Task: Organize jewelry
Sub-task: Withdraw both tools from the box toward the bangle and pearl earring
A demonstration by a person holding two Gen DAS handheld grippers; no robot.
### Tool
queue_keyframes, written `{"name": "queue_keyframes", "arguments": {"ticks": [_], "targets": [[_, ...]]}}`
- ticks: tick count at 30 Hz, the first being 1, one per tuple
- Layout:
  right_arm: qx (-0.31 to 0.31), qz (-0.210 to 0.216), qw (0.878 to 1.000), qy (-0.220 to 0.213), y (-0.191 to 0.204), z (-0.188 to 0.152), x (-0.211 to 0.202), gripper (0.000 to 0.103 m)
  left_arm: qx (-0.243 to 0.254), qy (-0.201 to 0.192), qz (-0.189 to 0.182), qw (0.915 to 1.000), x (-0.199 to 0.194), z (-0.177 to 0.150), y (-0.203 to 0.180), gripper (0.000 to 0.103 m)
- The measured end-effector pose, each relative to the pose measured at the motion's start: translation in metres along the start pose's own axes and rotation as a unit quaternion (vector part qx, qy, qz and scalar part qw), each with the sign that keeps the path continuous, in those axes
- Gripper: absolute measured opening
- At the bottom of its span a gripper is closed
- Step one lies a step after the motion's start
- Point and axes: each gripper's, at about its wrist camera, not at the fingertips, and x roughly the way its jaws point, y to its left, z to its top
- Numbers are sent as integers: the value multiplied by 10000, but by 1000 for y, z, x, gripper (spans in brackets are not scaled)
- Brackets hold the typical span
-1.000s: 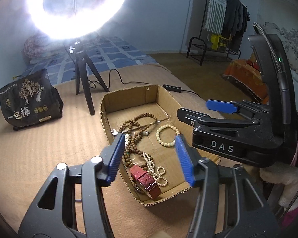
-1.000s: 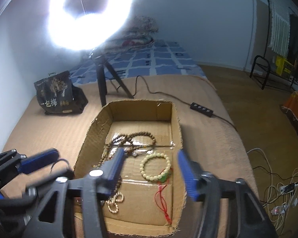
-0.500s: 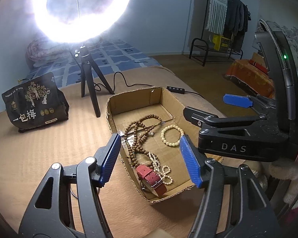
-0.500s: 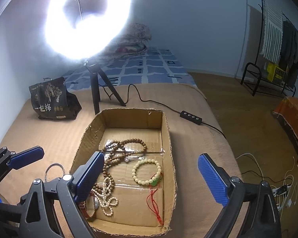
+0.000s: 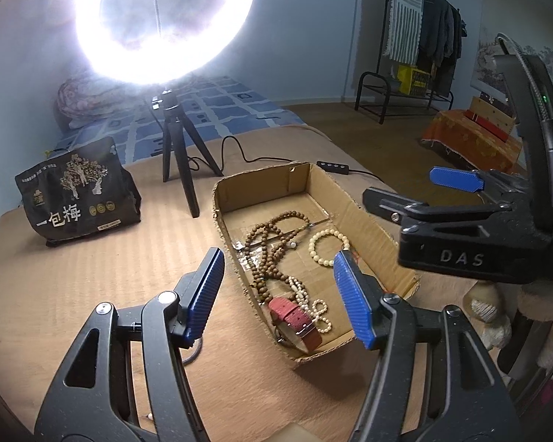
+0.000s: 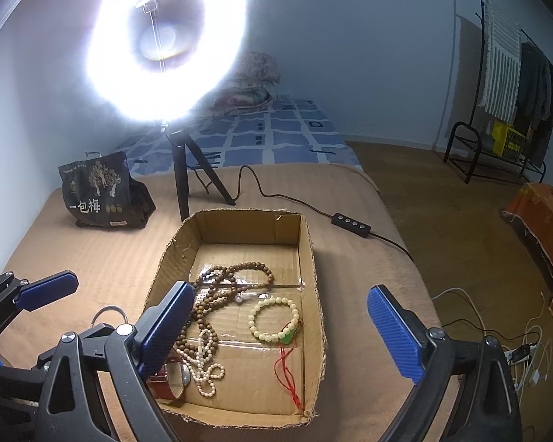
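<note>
Both tongs are spread wide and hold nothing. The left tongs (image 5: 278, 296) hang over the near end of the shallow brown cardboard box (image 6: 315, 258). The right tongs (image 6: 280, 328) hang over it too. The box sits on the tan bed, near its right edge. Inside lie a long brown wooden bead string (image 6: 217, 294), a pale round bead bracelet (image 6: 272, 318), small white pearls (image 6: 202, 361) and a red strap watch (image 5: 295, 318). The beads look light, floppy and tangled, so pinching one loop of the bracelet seems best.

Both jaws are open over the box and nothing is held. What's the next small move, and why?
Probably lower the right gripper onto the cream bead bracelet. It lies apart from the tangled brown beads, directly between the wide-open jaws in the cardboard box, so it looks like the cleanest first pick.
</note>
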Motion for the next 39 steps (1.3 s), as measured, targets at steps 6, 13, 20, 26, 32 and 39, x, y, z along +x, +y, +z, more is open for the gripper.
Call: {"name": "queue_keyframes", "arguments": {"ticks": [6, 13, 20, 26, 32, 39], "targets": [[31, 7, 9999, -104, 3, 1, -14, 99, -29, -30, 123, 9999, -14, -4, 14, 64], [-1, 73, 9997, -253, 13, 0, -33, 101, -38, -89, 303, 9995, -32, -8, 34, 64], [-90, 253, 9991, -340, 34, -3, -48, 103, -132, -123, 393, 9991, -47, -14, 56, 64], [-186, 455, 9980, -401, 55, -5, -57, 103, -180, -95, 432, 9989, -54, -21, 72, 64], [-320, 649, 9964, -444, 78, -5, -58, 103, -101, -48, 584, 9982, -62, -35, 90, 64], [-367, 935, 9943, -347, 102, -1, -45, 103, -312, 207, 796, 9961, -65, -60, 130, 64]]}}
